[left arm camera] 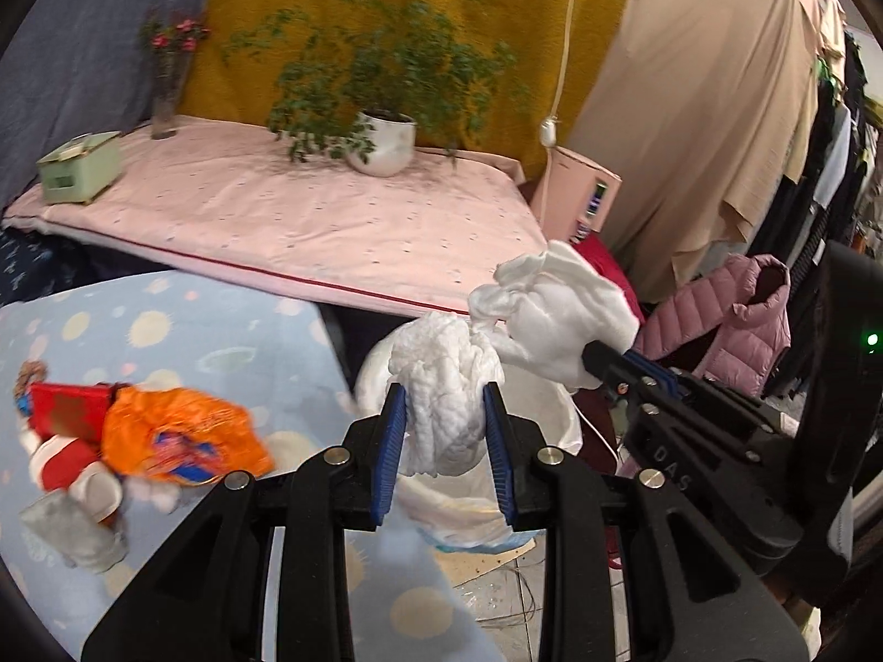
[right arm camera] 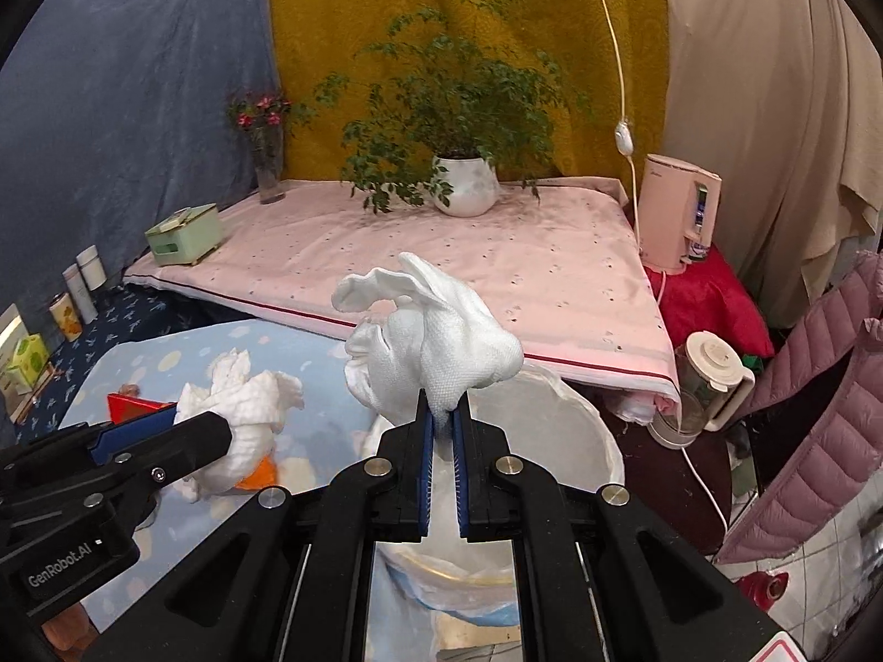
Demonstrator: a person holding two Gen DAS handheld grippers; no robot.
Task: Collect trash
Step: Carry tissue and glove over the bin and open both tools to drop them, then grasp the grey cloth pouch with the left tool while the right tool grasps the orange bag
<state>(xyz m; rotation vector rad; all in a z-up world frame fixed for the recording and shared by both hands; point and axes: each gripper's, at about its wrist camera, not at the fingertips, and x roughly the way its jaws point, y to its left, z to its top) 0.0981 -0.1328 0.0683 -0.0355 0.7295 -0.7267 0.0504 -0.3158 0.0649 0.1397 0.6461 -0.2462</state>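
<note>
a lived-in home room: potted plant [right arm camera: 463,182] on a pink-sheeted bed [right arm camera: 386,265], hanging clothes [left arm camera: 828,127] (crowded rail).

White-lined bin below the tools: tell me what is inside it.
Little shows inside the white-lined bin. The white liner and, low down, a bluish patch are visible. The left tool, its crumpled tissue and the right tool cover most of the opening, so any contents stay hidden.

On your left, the snack wrapper [left arm camera: 182,436] lies on the desk [left arm camera: 232,331]. The lined bin [right arm camera: 574,425] stands right of it; behind both, a potted plant [right arm camera: 466,185] sits on the bed [right arm camera: 496,276].
</note>
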